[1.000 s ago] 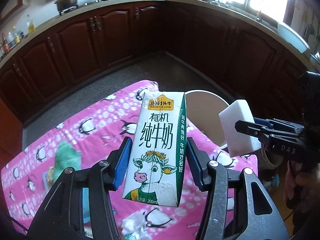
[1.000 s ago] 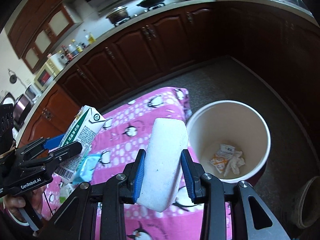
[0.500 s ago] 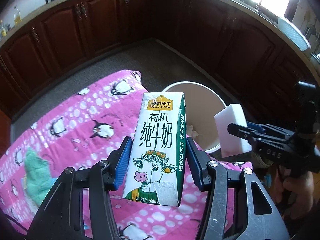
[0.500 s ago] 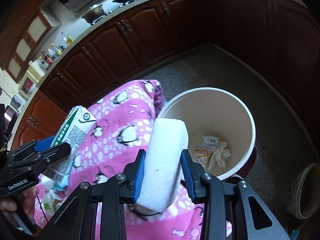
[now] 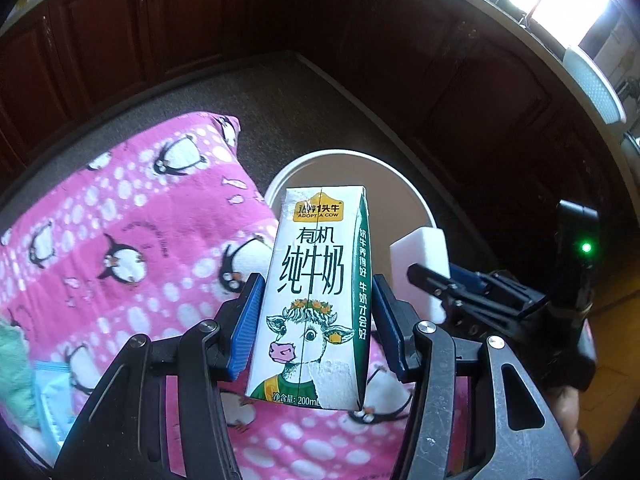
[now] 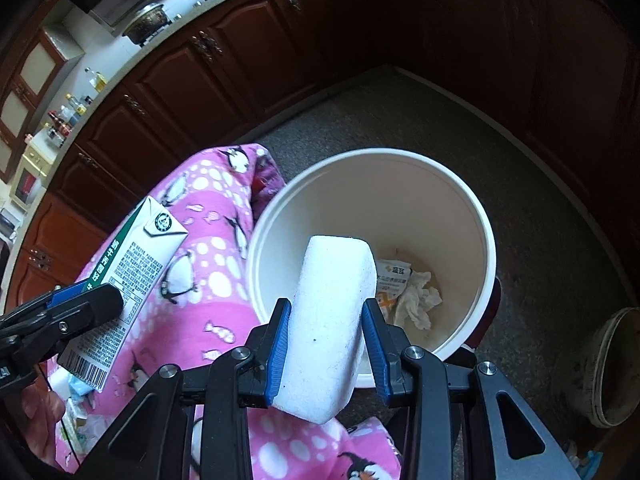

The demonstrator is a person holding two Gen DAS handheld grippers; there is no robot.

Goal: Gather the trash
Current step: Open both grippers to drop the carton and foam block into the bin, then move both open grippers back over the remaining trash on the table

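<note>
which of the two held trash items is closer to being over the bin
The white foam block in the right hand-held gripper: its tip overlaps the white round bin. The green-and-white milk carton sits over the pink penguin cloth.

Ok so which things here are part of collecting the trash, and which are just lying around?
Part of the job:
milk carton in left gripper
white foam block in right gripper
white bin
wrappers in the bin

Just lying about:
penguin cloth
pot on the stove
bottles on the counter
</note>
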